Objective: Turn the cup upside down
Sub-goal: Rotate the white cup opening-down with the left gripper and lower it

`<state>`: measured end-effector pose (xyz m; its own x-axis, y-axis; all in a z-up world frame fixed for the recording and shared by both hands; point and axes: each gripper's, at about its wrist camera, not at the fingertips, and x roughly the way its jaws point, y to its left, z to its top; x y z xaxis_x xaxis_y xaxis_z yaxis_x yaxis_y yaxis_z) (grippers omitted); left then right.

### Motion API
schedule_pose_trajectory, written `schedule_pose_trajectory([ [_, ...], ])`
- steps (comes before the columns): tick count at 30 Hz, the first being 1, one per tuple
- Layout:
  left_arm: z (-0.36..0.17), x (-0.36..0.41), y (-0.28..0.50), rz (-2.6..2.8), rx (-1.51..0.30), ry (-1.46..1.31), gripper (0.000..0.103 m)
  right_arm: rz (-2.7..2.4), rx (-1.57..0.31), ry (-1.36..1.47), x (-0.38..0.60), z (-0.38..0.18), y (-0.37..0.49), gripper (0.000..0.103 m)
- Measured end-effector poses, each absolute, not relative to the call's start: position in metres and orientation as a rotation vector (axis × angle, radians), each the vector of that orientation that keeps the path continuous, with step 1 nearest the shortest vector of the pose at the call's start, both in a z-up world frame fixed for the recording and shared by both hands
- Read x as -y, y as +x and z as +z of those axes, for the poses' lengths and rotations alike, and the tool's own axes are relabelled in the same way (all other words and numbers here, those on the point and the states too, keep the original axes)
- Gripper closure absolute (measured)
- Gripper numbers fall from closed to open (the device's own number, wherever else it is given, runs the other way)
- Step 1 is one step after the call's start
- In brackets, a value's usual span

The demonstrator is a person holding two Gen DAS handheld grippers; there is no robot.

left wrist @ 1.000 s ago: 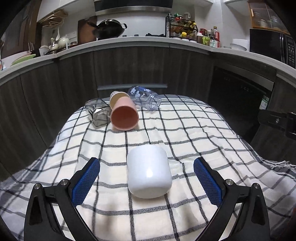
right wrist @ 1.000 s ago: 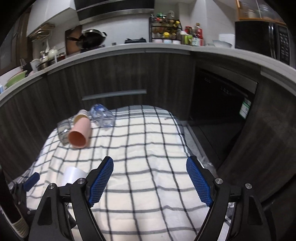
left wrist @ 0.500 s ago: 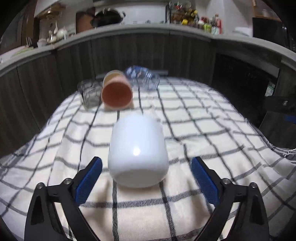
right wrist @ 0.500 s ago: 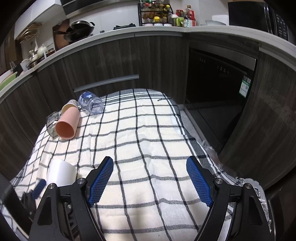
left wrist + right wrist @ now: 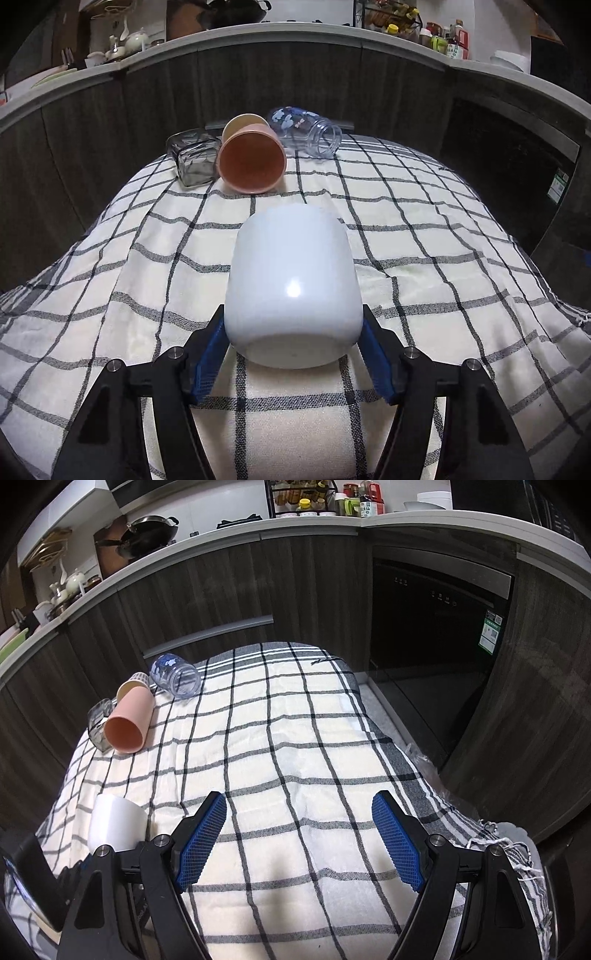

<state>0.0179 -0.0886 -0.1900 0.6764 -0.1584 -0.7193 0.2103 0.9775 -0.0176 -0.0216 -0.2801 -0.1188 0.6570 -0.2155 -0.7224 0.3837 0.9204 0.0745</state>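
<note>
Left gripper (image 5: pixel 293 325) pinching white cup (image 5: pixel 293 284), which lies on its side, probably gripped; flip not done. Right gripper (image 5: pixel 299 834) spread, idle.

You see a glossy, smooth white cup (image 5: pixel 293 291), textured blue pads (image 5: pixel 201 843), matt woven checked cloth (image 5: pixel 424 229), a clear plastic bottle (image 5: pixel 304 131) at one o'clock, wood-grain cabinet fronts (image 5: pixel 229 587).
</note>
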Motion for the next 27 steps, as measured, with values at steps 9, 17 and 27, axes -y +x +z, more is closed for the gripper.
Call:
schedule_pose_trajectory([
  [9,-0.151,0.085,0.032,-0.256,-0.941,0.189,0.038,-0.318,-0.777,0.274,0.274,-0.099,-0.022,0.022],
  [17,-0.129,0.076,0.070,-0.335,-1.356,0.261,0.038,-0.244,-0.809,0.533,0.284,-0.064,-0.007,0.022],
  [27,-0.160,0.084,0.094,-0.315,-1.876,0.295,0.038,-0.198,-0.817,0.662,0.290,-0.055,0.012,0.022],
])
